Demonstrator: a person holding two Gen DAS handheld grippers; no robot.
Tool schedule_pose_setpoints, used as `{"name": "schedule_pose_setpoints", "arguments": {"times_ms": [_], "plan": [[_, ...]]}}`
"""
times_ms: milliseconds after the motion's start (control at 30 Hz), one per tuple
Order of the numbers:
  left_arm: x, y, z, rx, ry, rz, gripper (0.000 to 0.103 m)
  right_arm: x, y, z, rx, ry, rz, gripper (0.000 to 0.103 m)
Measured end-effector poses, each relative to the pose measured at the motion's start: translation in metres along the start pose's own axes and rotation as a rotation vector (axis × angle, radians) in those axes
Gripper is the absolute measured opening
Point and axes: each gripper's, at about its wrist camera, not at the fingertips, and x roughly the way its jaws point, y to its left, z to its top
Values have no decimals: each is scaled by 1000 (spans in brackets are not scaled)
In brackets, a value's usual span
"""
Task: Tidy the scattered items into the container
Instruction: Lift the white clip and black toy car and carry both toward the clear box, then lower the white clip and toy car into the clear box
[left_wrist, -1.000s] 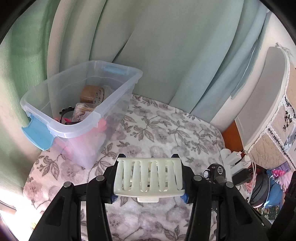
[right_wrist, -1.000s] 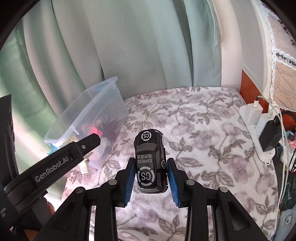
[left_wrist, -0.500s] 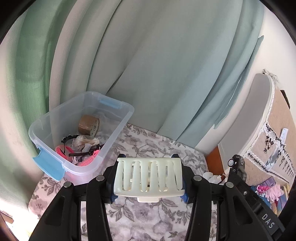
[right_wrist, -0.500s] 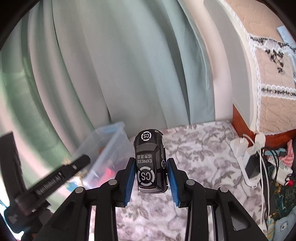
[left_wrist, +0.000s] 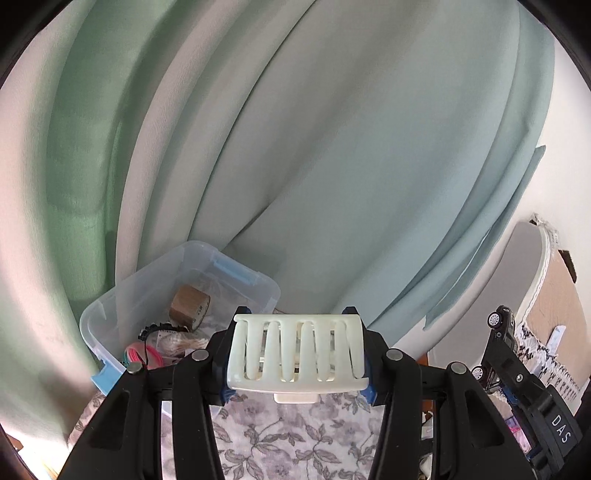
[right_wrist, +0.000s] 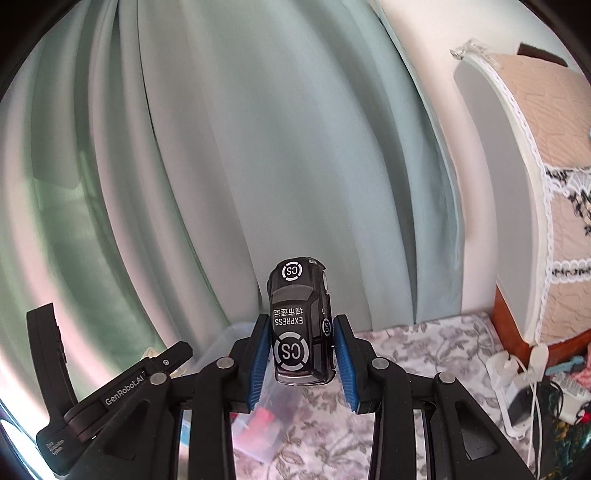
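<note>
Right wrist, glossy black toy car (right_wrist: 301, 328), white "EXPRESS" lettering, CS roundels

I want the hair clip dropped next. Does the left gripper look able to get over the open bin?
Probably yes. The left gripper, shut on the hair clip, sits just right of the clear bin. The bin has no lid, and nothing stands between them.

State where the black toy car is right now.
The black toy car sits clamped in the right tongs, centre of the right wrist view, above the floral cloth.
</note>
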Motion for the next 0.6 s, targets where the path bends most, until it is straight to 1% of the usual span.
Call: {"name": "schedule_pose_setpoints", "arguments": {"times_ms": [100, 167, 267, 467, 600], "plan": [[-6, 11, 17, -63, -35, -22, 52, 7, 7, 11, 10, -13, 15, 36], [-10, 18, 21, -83, -54, -10, 52, 11, 11, 17, 7, -16, 13, 36], [-15, 27, 18, -81, -66, 9, 52, 11, 14, 18, 30, -19, 31, 36], [-13, 39, -1, -79, -36, 22, 52, 15, 23, 1, 35, 4, 30, 36], [-6, 44, -10, -66, -13, 24, 52, 24, 27, -13, 38, 39, 21, 36]]}}
